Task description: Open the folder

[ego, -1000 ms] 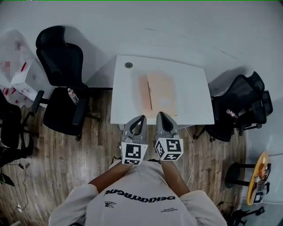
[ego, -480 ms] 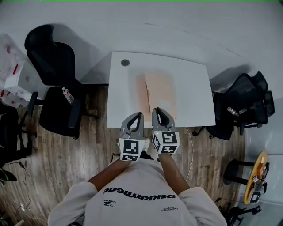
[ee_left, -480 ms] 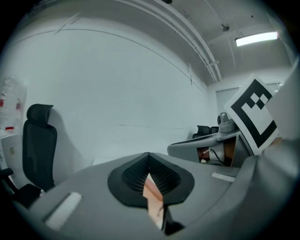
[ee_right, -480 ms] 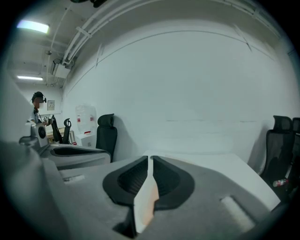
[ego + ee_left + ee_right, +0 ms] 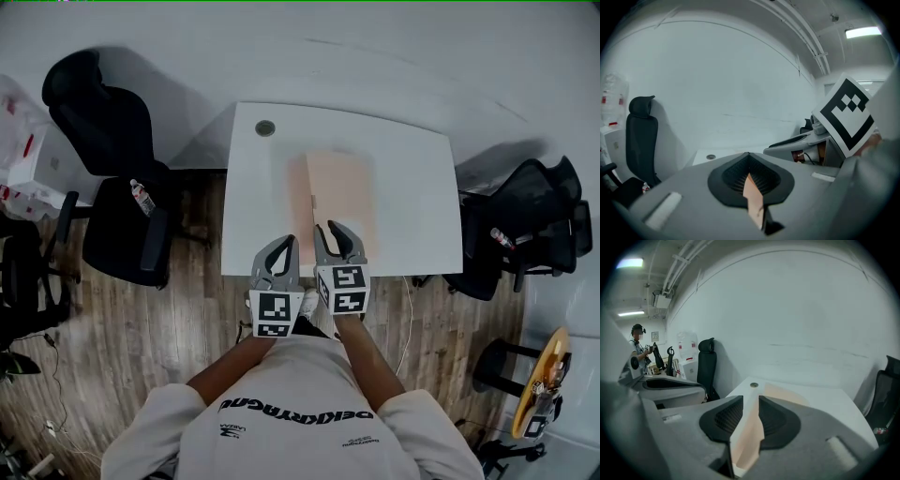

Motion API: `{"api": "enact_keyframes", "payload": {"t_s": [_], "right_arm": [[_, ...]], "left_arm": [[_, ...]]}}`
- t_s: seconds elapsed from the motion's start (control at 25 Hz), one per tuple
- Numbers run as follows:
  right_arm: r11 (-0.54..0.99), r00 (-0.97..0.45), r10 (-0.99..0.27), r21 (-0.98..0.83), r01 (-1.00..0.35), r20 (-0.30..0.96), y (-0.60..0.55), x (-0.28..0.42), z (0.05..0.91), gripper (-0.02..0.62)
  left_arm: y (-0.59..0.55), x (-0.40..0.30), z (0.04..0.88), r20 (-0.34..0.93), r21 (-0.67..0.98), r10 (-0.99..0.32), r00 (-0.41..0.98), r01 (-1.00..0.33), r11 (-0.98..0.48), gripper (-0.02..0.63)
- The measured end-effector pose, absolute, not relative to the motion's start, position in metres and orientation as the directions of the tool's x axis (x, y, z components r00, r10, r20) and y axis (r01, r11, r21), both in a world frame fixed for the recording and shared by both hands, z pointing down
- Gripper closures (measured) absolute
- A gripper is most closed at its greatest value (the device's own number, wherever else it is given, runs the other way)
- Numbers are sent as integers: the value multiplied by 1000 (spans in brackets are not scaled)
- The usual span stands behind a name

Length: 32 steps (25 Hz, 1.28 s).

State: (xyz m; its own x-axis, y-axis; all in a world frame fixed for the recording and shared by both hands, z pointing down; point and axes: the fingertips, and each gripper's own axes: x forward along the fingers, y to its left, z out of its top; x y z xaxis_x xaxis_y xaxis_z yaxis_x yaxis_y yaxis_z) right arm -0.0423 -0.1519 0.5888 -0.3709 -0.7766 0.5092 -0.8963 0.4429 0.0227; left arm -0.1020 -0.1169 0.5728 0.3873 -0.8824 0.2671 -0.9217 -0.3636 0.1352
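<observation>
A peach folder (image 5: pixel 333 197) lies shut and flat in the middle of the white table (image 5: pixel 412 178), its long side running away from me. Both grippers hover over the table's near edge, side by side. My right gripper (image 5: pixel 337 234) is just above the folder's near end; its jaws are opening and nothing is between them, with the folder (image 5: pixel 785 392) showing through the gap. My left gripper (image 5: pixel 278 248) is a little left of the folder's near corner, fingertips together and empty. In the left gripper view (image 5: pixel 749 157) a strip of folder (image 5: pixel 752 197) shows behind the closed tips.
A round cable hole (image 5: pixel 265 127) sits at the table's far left corner. A black office chair (image 5: pixel 112 187) with a bottle (image 5: pixel 142 198) on its seat stands left of the table, and another black chair (image 5: pixel 534 225) right. A person (image 5: pixel 640 345) stands far off.
Both grippers have moved forward and down from in front of the table to over its near edge. The right gripper's jaws have parted; the left's stay together.
</observation>
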Motion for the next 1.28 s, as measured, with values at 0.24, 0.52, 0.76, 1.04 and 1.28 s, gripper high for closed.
{"api": "enact_keyframes", "payload": {"t_s": [0.24,0.52,0.76,1.04,1.28], "right_arm": [[468,-360,-728,39,-883,584,-169,-46,615,480],[485,-329,-655,45,-873,680,-184,-52,641,454],[500,-262,-609,107,-859,749,-188,-54,665,426],[551,-98,-611,333,-765,786,-192,-54,694,408],[537,-96,-628,340,-772,773,-193,-52,686,526]], "left_arm": [[-122,-105,595,317,150,-876,363,-931,-332,612],[-125,-113,607,345,182,-875,340,-939,-293,612],[-125,-118,614,355,188,-874,331,-941,-280,612],[-125,-125,625,379,193,-868,322,-944,-266,612],[-126,-117,635,388,190,-857,340,-939,-287,612]]}}
